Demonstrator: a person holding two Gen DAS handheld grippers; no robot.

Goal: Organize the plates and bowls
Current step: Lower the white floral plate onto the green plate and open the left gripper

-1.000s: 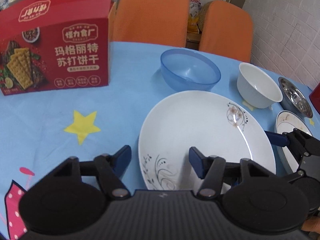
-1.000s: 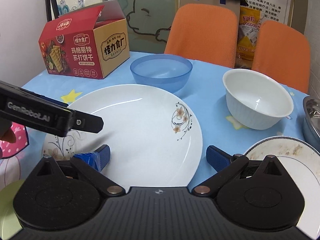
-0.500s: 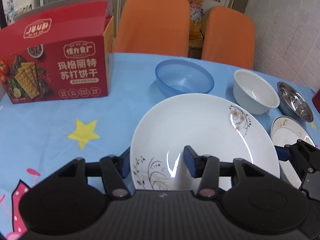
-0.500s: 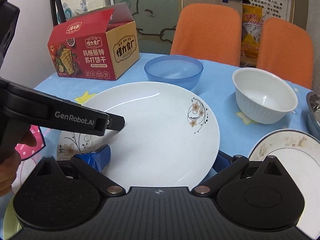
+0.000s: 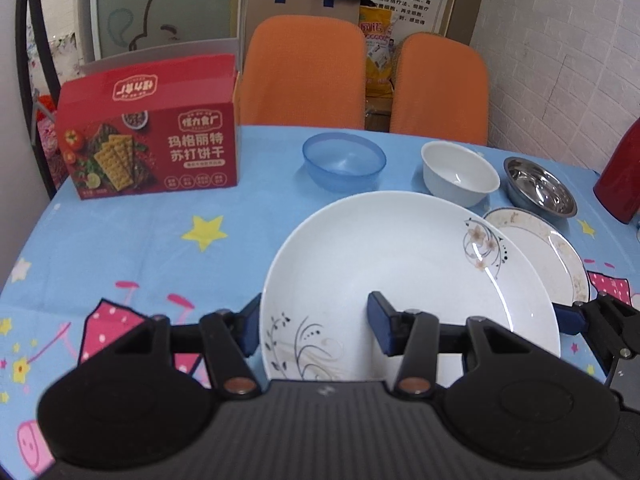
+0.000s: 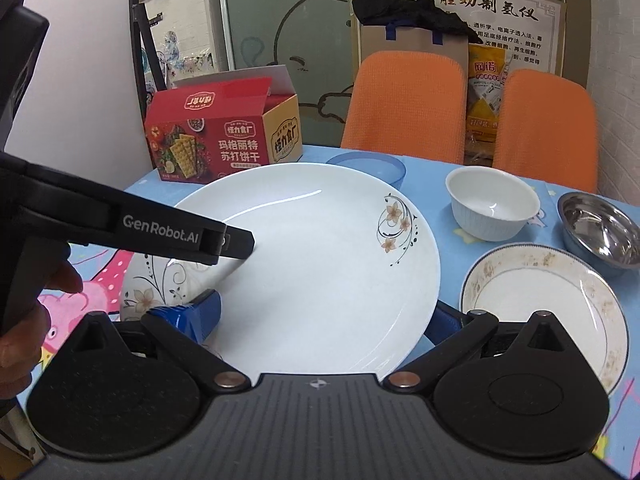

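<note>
The big plate (image 5: 400,264) has been lifted off the table, gripped by both grippers (image 5: 314,322) (image 6: 326,316), each nearly closed on its rim. It can now be stacked on the small plate (image 6: 552,304) at 3 o'clock.

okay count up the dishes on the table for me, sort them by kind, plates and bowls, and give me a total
Plates: 2, the large white floral plate held by both grippers, and the smaller dirty rimmed plate.
Bowls: 3, the translucent blue plastic bowl, the white ribbed ceramic bowl and the shiny steel bowl.
Total: 5 dishes.
</note>
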